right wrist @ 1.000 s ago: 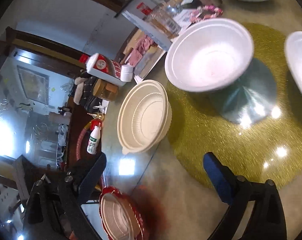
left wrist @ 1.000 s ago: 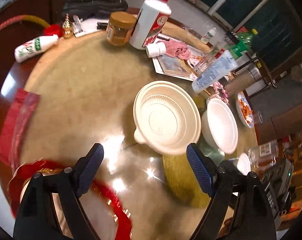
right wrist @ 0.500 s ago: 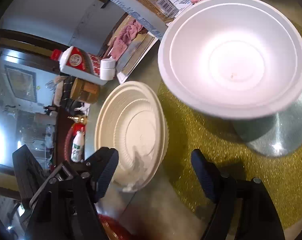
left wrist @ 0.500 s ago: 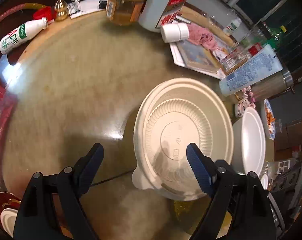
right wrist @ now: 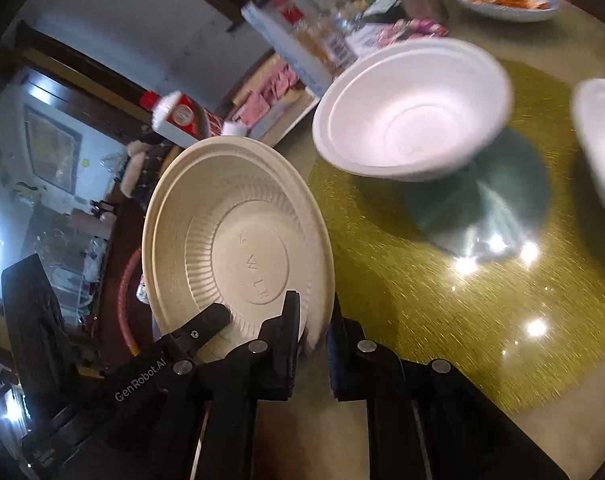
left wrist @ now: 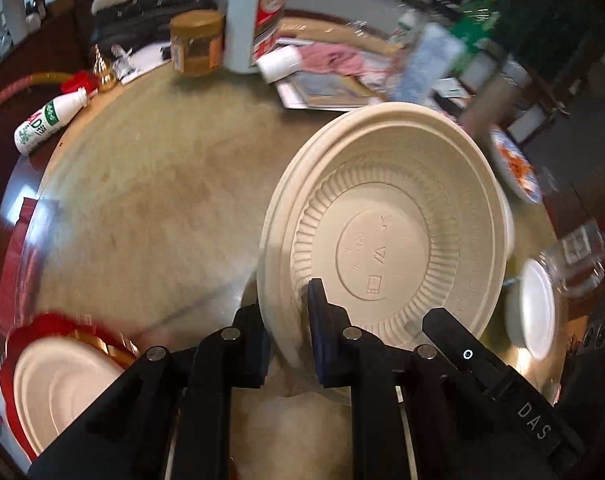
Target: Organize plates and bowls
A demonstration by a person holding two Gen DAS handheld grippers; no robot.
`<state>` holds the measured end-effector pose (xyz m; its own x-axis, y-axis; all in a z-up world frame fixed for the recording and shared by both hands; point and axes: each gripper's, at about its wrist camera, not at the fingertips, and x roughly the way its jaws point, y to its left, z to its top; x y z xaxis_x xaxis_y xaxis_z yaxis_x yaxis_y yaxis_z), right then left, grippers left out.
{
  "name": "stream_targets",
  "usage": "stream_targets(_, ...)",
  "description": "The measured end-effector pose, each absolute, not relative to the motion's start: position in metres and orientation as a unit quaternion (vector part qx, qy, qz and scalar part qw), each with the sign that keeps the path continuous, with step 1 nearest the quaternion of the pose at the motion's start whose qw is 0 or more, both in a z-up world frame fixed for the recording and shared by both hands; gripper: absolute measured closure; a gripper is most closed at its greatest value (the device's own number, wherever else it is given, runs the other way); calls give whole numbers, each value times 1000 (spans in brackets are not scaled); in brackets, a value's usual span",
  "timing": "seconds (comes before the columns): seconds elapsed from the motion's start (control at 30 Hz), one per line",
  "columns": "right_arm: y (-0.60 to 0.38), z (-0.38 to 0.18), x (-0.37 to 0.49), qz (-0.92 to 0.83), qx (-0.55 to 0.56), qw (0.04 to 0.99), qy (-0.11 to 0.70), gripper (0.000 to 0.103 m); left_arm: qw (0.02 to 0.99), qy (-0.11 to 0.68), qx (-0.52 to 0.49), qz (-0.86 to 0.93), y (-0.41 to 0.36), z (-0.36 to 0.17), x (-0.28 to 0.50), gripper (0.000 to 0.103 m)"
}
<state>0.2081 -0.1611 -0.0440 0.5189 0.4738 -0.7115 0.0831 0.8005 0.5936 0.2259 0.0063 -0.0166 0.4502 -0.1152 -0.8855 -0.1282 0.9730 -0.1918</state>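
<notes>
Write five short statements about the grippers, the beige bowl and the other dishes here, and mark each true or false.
1. The left gripper is shut on the beige bowl. True.
2. The right gripper is open and clear of it. False: it clamps the same bowl's rim.
3. The beige bowl lies flat on the table. False: it is tilted up.
4. The white foam bowl is empty. True.
5. The red-rimmed dish sits beyond the foam bowl. False: it is at the left gripper's near left.

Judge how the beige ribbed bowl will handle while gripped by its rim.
The beige bowl looks like thin molded pulp: probably light, with a rim that may flex. Both the left hand-held gripper and right hand-held gripper pinch one edge, so it hangs tilted and could pivot.
</notes>
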Motion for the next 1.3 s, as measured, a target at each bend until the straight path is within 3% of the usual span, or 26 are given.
stream_targets(0.2,-199,-34,148,95,301,851,420,91,872,478,-95,-35,-31,-4,176,89)
stream_targets(0.63,-240,-47,94,74,274,868,407,91,903,421,-62,-53,-75,-27,116,86)
stream_targets(1.3,-235,-55,76,52,230,898,371,90,922,371,-85,-64,-76,-42,98,87)
